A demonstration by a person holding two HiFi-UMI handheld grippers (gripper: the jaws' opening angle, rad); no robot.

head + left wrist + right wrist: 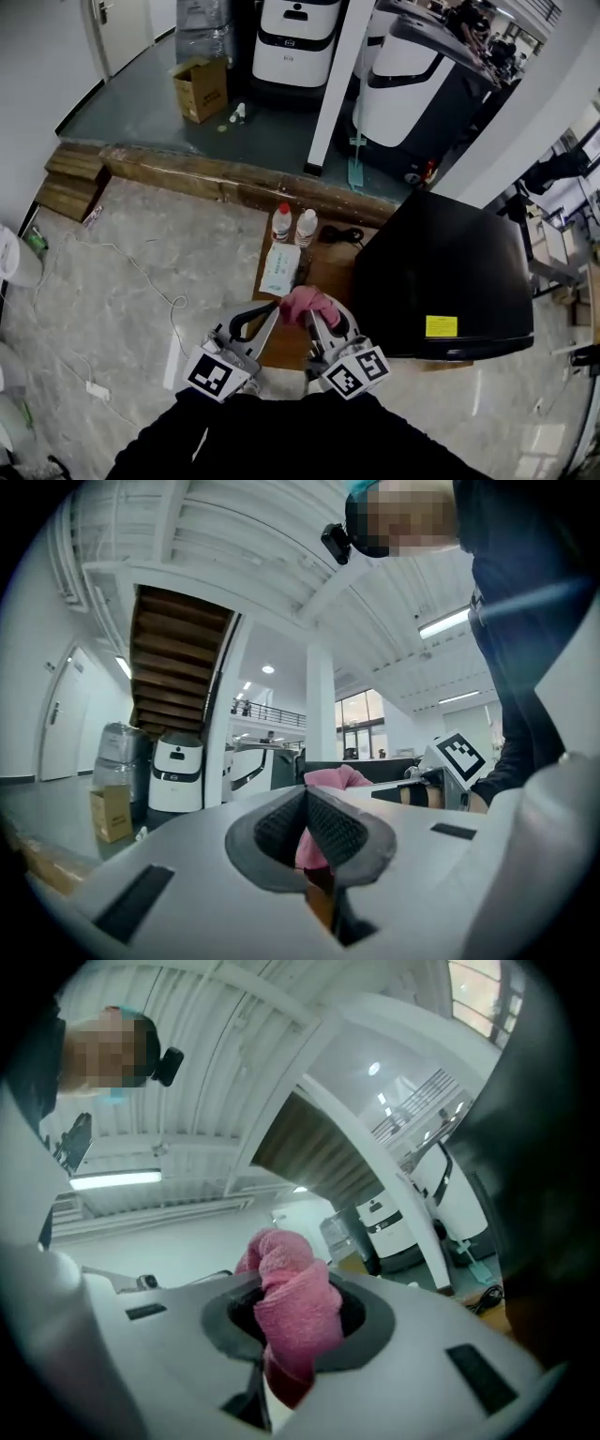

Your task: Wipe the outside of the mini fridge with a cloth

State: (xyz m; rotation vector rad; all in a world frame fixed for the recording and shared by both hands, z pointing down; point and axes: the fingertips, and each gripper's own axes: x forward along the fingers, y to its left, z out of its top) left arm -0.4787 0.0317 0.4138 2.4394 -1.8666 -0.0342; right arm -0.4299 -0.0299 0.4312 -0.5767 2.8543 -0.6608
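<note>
Holding cloth (309, 305) clamped in my right gripper (320, 320) | left gripper (275, 313) pinches its edge | both just left of fridge (441, 272) | wiping not yet begun

One mini fridge (441, 272), one cloth (307, 302), two bottles (281, 222) (306, 227), one cardboard box (200, 89).

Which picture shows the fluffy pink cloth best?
The right gripper view. There the fluffy pink cloth sits big in the middle, bunched between the right gripper's jaws, its weave plain. The head view shows only a small pink lump. The left gripper view shows a thin strip between the left gripper's jaws.
</note>
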